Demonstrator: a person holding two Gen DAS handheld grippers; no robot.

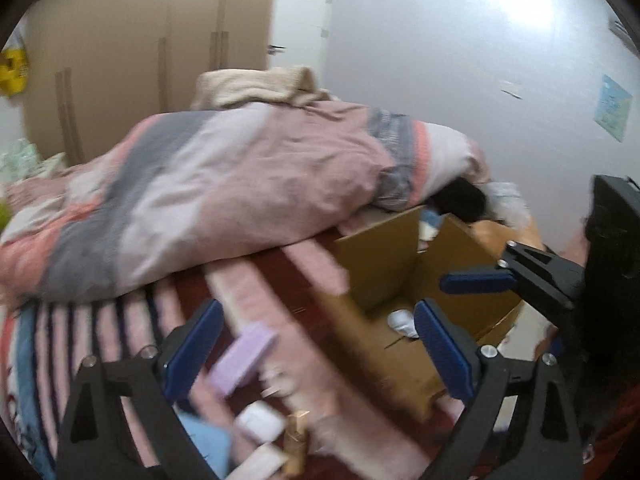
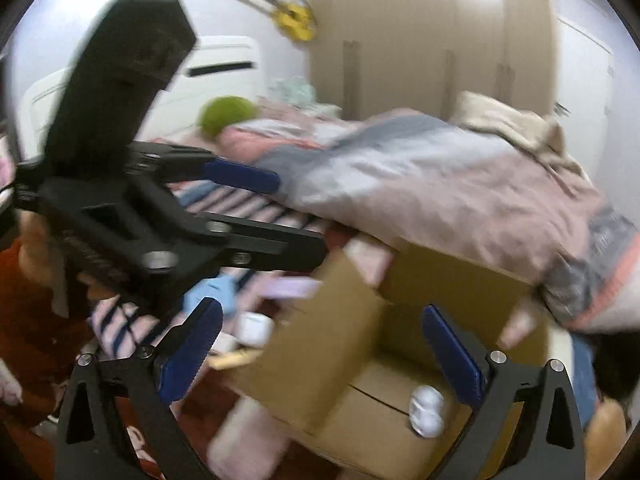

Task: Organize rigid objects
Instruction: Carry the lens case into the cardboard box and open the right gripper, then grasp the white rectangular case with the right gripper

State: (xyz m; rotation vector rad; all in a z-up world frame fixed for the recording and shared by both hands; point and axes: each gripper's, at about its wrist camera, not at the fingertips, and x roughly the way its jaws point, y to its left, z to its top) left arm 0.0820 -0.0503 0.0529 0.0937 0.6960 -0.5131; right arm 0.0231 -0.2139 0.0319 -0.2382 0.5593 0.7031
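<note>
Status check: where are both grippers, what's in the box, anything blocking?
Left gripper open, empty, above the bed items. Right gripper open, empty, over the cardboard box. One small white object lies in the box. Purple box on the bed. Nothing blocking.

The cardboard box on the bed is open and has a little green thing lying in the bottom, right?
Not quite. The cardboard box is open on the bed, but the little thing lying in the bottom is white, not green. The right wrist view shows it best, and the left wrist view shows it too.
</note>
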